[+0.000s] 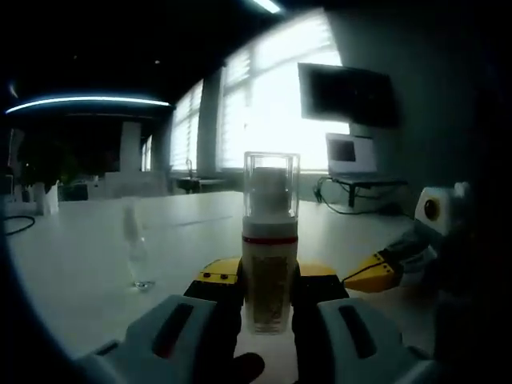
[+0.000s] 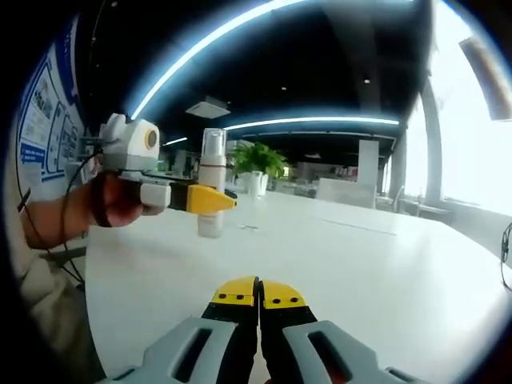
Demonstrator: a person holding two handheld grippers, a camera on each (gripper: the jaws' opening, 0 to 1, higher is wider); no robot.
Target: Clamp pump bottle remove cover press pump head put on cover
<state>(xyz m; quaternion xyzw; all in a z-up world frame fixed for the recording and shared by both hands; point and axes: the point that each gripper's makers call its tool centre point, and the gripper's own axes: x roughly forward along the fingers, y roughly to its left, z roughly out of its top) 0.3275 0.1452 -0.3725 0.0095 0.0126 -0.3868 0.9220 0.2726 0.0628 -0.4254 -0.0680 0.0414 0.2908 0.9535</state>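
The pump bottle stands upright on the white table, pale body, red band, with its clear cover over the pump head. My left gripper is shut on the bottle's body, yellow tips on either side. The right gripper comes in from the right, apart from the bottle. In the right gripper view, my right gripper has its jaws pressed together with nothing between them, low over the table. Farther left, a hand holds the left gripper on the pump bottle.
A small clear glass-like object stands on the table left of the bottle. A laptop, a dark monitor and cables lie at the far right by bright windows. A potted plant stands at the table's far side.
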